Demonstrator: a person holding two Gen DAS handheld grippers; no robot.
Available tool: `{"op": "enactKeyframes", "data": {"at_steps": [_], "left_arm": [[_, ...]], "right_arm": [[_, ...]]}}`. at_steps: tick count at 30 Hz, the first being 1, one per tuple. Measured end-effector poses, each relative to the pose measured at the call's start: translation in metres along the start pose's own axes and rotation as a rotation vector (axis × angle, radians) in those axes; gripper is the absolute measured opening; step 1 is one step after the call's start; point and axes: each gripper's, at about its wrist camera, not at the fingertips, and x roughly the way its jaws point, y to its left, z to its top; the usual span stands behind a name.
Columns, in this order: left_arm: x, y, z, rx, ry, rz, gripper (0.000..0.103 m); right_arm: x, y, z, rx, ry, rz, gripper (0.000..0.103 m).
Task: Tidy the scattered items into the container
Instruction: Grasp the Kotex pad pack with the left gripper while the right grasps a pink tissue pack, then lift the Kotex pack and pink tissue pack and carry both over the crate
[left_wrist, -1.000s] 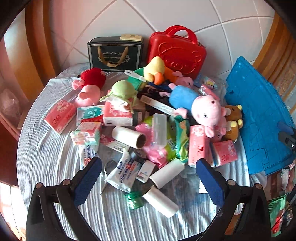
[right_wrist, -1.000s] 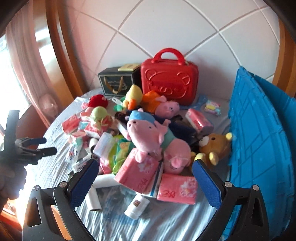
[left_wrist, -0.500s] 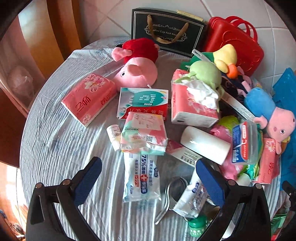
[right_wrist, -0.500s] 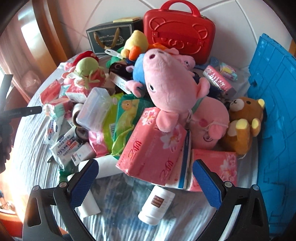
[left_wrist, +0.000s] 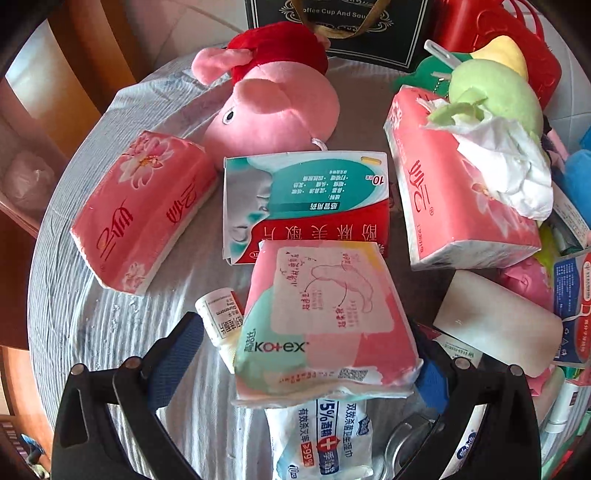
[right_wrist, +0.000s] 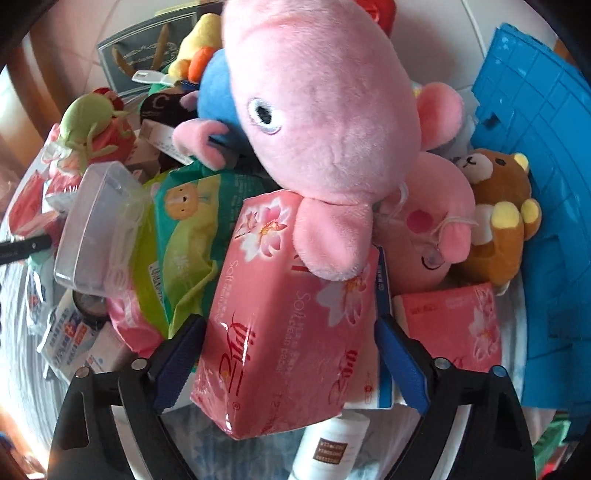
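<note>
Straddling a pad packet (left_wrist: 325, 314) on the cluttered table (left_wrist: 74, 314), the left gripper (left_wrist: 306, 365) gapes wide; the right gripper (right_wrist: 291, 365), equally spread, flanks a pink tissue pack (right_wrist: 291, 325); contact unclear; blue container (right_wrist: 546, 206) partly cut off.

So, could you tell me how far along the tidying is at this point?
Nothing looks put away yet. The left gripper straddles the Kotex pack, and the right gripper straddles a pink tissue pack; both are open. The plush pig, teddy bear and other packs remain piled on the table.
</note>
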Motion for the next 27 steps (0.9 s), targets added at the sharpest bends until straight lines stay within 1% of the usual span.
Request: {"op": "enactKeyframes", "data": {"at_steps": [2, 5, 7, 9, 10, 11, 12, 15, 18, 24, 27], "left_arm": [[0.004, -0.001, 0.001, 0.010, 0.002, 0.002, 0.103], [0.009, -0.003, 0.003, 0.019, -0.003, 0.010, 0.102], [0.008, -0.003, 0.004, 0.019, -0.012, 0.003, 0.100], [0.004, -0.004, 0.006, 0.028, -0.033, -0.011, 0.088], [0.001, -0.006, 0.007, 0.036, -0.039, -0.023, 0.074], [0.000, -0.008, 0.008, 0.042, -0.032, -0.034, 0.069], [-0.002, -0.009, 0.008, 0.045, -0.028, -0.037, 0.069], [-0.004, -0.008, 0.004, 0.015, -0.022, -0.061, 0.068], [-0.011, -0.005, -0.001, -0.014, -0.032, -0.075, 0.067], [-0.033, -0.009, -0.007, -0.016, -0.064, -0.065, 0.067], [-0.039, -0.004, -0.004, -0.016, -0.081, -0.058, 0.067]], "right_arm": [[0.003, 0.002, 0.002, 0.005, 0.019, 0.004, 0.081], [0.010, 0.009, 0.004, -0.019, 0.027, -0.037, 0.082], [0.017, 0.006, 0.005, -0.008, 0.044, -0.038, 0.083], [0.020, 0.001, 0.006, 0.008, 0.057, -0.019, 0.081], [0.019, 0.000, 0.006, 0.009, 0.057, -0.013, 0.079], [0.017, -0.001, 0.006, 0.009, 0.055, -0.007, 0.075], [0.015, -0.002, 0.006, 0.009, 0.052, -0.002, 0.071], [0.008, -0.006, 0.004, 0.011, 0.047, 0.018, 0.064], [-0.001, -0.011, 0.002, 0.013, 0.039, 0.041, 0.060], [-0.023, -0.014, 0.001, -0.008, 0.011, 0.091, 0.057], [-0.031, -0.013, -0.001, -0.021, 0.000, 0.108, 0.057]]}}
